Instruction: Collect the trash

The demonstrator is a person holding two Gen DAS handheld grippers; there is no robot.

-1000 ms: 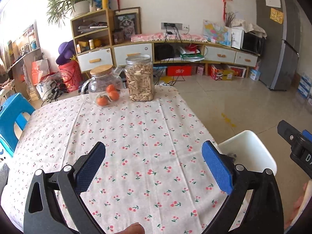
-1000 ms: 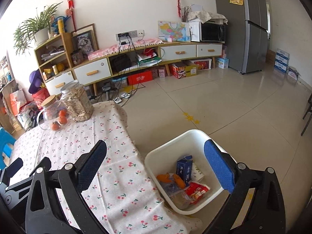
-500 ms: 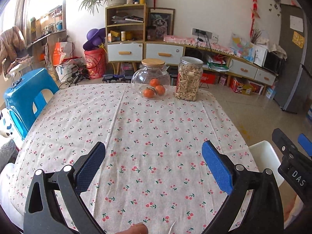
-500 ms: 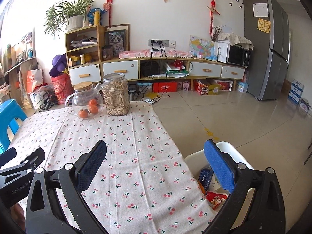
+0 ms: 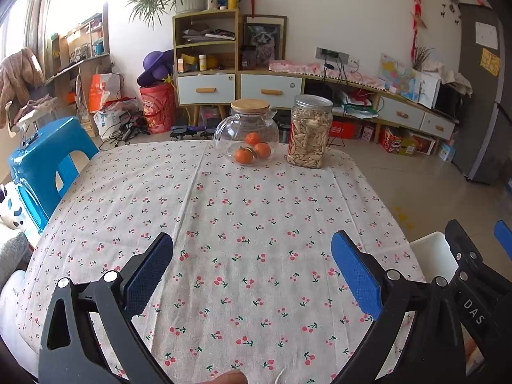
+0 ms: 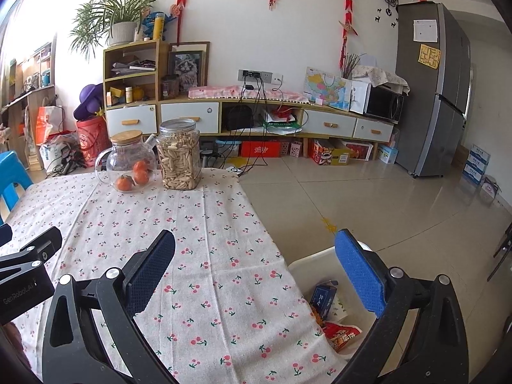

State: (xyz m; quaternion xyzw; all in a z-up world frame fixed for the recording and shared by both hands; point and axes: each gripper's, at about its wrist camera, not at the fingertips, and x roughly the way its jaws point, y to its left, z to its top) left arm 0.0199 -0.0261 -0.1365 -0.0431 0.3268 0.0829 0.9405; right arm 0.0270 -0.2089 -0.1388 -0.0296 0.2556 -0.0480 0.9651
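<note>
Left gripper [image 5: 252, 275]: jaws wide, empty, over the table's near edge.
Right gripper [image 6: 256, 275]: jaws wide, empty, over the table's right edge.
White bin [image 6: 307, 264]: on the floor beside the right edge, holding a blue carton [image 6: 324, 297] and what looks like a red wrapper [image 6: 342, 334].
Table [image 5: 256, 211]: glass teapot [image 5: 246, 134] and jar [image 5: 308, 131] at the far edge.

Both cameras sit low at the near edge of the table [image 5: 256, 224], looking across it toward the glass jug [image 5: 246, 134]. The left view faces the jug squarely; the right view stands further right, taking in the white bin [image 6: 307, 265]. Both share jug, jar and cabinet.
</note>
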